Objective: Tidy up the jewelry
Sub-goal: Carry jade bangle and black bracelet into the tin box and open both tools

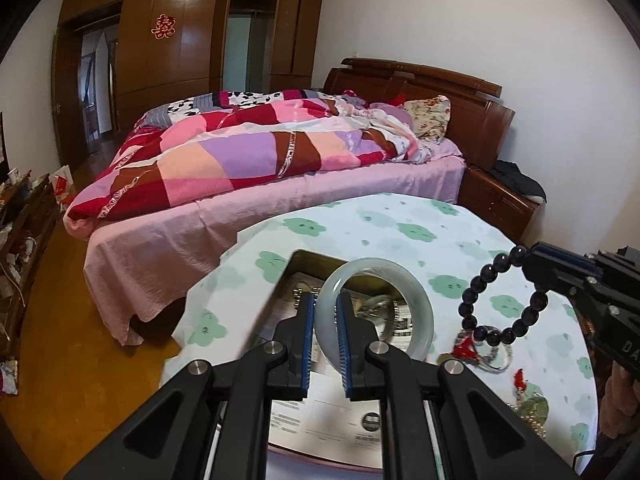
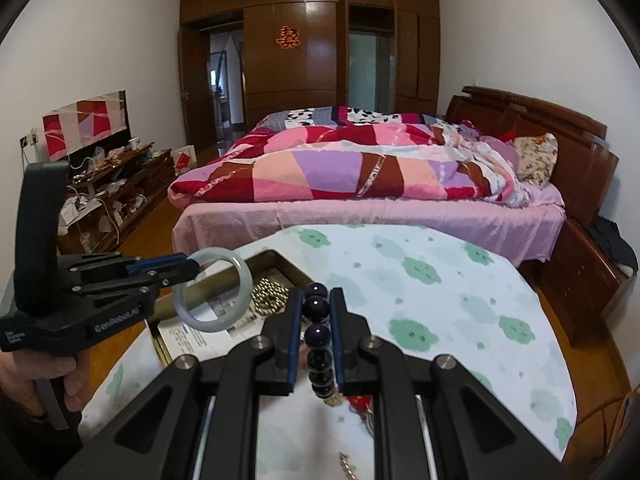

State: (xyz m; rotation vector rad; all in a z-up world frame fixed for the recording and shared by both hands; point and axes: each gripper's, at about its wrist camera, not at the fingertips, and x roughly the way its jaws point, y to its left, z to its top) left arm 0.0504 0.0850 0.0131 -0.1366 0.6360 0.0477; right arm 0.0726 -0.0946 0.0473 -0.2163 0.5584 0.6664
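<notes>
The left gripper [image 1: 323, 330] is closed on a pale jade bangle [image 1: 380, 308], which is pinched across its band at one side and held upright above the tin [image 1: 298, 258]. The right gripper [image 2: 316, 332] is clamped on a dark bead bracelet [image 2: 318, 334], whose strand is caught between the blue pads [image 2: 295, 344] so that the rest of the loop hangs free, to the right of the tin and above the table [image 1: 400, 228].

The bangle is judged rigid, smooth and brittle: it is likely to slip in the pads if tilted and to crack if dropped on the tin's metal edge, so it is best lowered close to the tin floor before release. A grip squarely across the band, as seen, is probably the soundest.

The bracelet is judged light and limp, strung on cord; it will swing and sag, and round beads can roll out of the pads. It is best taken across a single bead or the cord between two.

Gold beads [image 2: 270, 294] and papers [image 2: 200, 332] lie inside the tin.
</notes>
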